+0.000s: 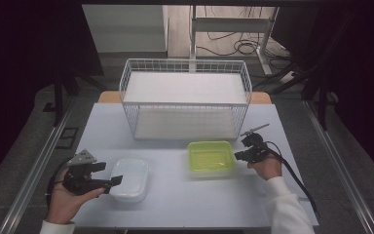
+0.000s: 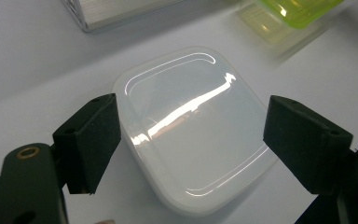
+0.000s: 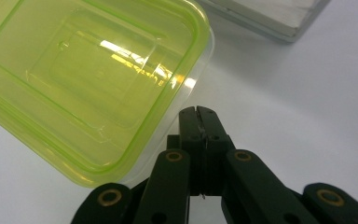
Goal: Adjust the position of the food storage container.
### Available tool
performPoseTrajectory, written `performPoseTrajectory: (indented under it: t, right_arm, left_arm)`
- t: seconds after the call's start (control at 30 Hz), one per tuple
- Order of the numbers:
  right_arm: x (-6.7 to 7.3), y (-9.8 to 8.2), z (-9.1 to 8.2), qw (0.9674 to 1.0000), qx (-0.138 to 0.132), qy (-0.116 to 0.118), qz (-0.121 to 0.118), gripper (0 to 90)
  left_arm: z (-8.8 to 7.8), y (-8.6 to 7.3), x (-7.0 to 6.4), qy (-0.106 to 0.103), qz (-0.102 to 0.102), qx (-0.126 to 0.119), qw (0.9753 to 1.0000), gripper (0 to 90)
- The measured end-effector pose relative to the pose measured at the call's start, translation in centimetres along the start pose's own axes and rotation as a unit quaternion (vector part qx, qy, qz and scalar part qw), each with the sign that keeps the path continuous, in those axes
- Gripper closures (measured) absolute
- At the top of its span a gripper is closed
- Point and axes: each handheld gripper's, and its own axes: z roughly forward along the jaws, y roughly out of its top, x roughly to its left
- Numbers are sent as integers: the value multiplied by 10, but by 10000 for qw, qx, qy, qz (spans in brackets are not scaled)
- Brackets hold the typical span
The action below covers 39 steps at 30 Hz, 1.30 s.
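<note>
In the high view, a white desk (image 1: 175,195) holds a big white wire basket (image 1: 185,97) at the back. In front of it sit two boxes. A white box (image 1: 130,178) with a lid is on the left. A yellow-green box (image 1: 211,156) is on the right. The two boxes are apart from each other. The left hand-held gripper (image 1: 113,173) is held just beside the white box, at its left edge, and its jaws stand wide apart. The right hand-held gripper (image 1: 237,155) is just beside the right edge of the yellow-green box. A black cable (image 1: 297,178) runs back from it along the person's white sleeve (image 1: 287,207).

In the left gripper view, the white box (image 2: 193,130) lies flat on the desk. The two black jaws are open, one on each side of the box. They do not press on it. The yellow-green box (image 2: 298,11) shows far off at the top.

In the right gripper view, the two black jaws of the right hand-held gripper (image 3: 199,114) are pushed together with nothing between them. Their tips sit just beside the rim of the yellow-green box (image 3: 84,79). I cannot tell if they touch it. A corner of the wire basket (image 3: 270,16) shows at the top.
</note>
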Motion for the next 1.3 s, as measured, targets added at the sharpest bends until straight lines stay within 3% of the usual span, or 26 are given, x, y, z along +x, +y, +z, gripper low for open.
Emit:
performPoseTrajectory:
  t: [0.47, 0.57, 0.67, 0.87, 1.13, 1.17, 1.3]
  right_arm:
    - [13, -5, 11, 9998, 8, 182, -53, 894]
    - [11, -6, 7, 10000, -31, 18, -75, 893]
    - [5, -10, -4, 9996, -136, -242, -60, 893]
    - [-8, -26, -33, 9982, -526, -255, 145, 893]
    - [-3, -53, -58, 9966, -788, -188, 150, 890]
    - [-1, -59, -67, 9953, -943, -138, 177, 889]
    - [8, -70, -80, 9931, -1147, -14, 263, 888]
  left_arm:
    - [4, 0, -1, -10, 0, 36, 10000, 184]
    - [3, 0, -1, -3, -32, 16, 10000, 183]
    - [0, 0, -1, 18, -33, -23, 10000, 182]
    - [-3, 2, -8, -52, -56, -27, 10000, 174]
    - [-9, 7, -14, -73, -119, -104, 9998, 161]
    - [-9, 8, -15, -107, -121, -142, 9998, 161]
    - [-8, 8, -16, -167, -126, -165, 9996, 162]
